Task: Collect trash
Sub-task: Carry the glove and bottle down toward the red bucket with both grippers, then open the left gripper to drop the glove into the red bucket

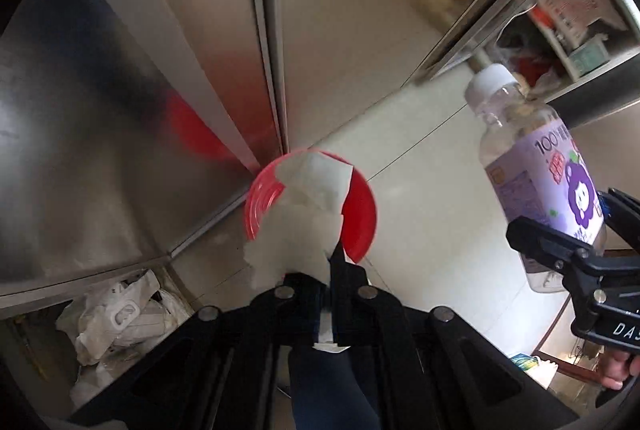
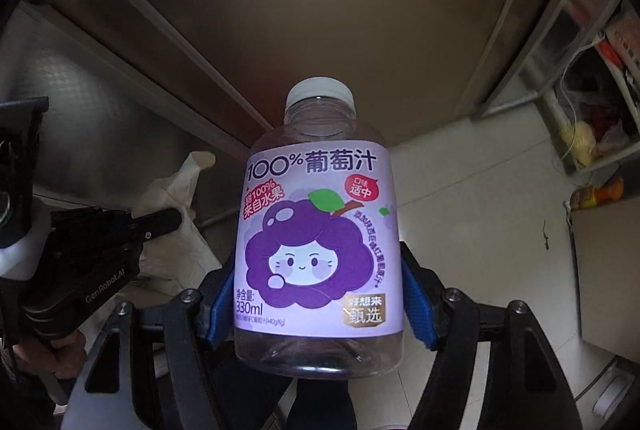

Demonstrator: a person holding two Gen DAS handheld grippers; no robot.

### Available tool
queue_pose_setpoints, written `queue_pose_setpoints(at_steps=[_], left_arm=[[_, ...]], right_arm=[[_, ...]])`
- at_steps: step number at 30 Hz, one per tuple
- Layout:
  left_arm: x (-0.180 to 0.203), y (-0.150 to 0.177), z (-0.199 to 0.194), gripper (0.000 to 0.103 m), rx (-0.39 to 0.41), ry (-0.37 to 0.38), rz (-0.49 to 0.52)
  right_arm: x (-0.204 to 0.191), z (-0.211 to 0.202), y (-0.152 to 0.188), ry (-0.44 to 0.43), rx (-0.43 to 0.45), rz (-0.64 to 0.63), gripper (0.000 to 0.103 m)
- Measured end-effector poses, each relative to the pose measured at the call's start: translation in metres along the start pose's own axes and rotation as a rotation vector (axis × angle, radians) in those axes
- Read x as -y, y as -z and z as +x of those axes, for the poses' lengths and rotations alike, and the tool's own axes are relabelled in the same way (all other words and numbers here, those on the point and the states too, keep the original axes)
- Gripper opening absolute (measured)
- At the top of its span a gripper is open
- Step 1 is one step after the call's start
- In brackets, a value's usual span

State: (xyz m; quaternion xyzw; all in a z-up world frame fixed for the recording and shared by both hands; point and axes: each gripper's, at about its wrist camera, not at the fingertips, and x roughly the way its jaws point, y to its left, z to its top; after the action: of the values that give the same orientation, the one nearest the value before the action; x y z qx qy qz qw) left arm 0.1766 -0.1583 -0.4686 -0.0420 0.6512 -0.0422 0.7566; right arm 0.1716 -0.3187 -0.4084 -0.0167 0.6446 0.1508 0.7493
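Right tool (image 2: pixel 320 310) clamps bottle (image 2: pixel 316 230); left tool (image 1: pixel 336 270) apparently pinches tissue (image 1: pixel 304 213).

I see an empty clear grape juice bottle (image 2: pixel 318 230) with white cap and purple label held upright, and a crumpled white tissue (image 1: pixel 304 213) over a red bin (image 1: pixel 360 205).

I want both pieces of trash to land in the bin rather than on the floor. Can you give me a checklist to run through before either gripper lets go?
1. Left gripper shut on the tissue: ok.
2. Right gripper clamped on the empty juice bottle: ok.
3. Bottle cap on: ok.
4. Red bin below the tissue: ok.
5. Bottle above the red bin: not ok; it hangs off to the side, over the floor.
6. Room left in the bin: cannot tell, the tissue hides most of it.
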Motion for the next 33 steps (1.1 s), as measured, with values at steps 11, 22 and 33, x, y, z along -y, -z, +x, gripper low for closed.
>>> queue_pose_setpoints(at_steps=[11,22,33], left_arm=[[-0.001,-0.005,0.05,0.023,-0.074,0.006,0.003],[-0.009,-0.005,0.051,0.023,-0.065,0.02,-0.041],[-0.039,0.016,0.048,0.066,-0.072,0.027,-0.15]], right_arm=[[0.026,0.028,0.01,0.006,-0.055,0.038,0.068],[0.006,0.032,0.01,0.004,-0.059,0.01,0.068],[-0.016,0.047,0.006,-0.023,-0.098,-0.071,0.068]])
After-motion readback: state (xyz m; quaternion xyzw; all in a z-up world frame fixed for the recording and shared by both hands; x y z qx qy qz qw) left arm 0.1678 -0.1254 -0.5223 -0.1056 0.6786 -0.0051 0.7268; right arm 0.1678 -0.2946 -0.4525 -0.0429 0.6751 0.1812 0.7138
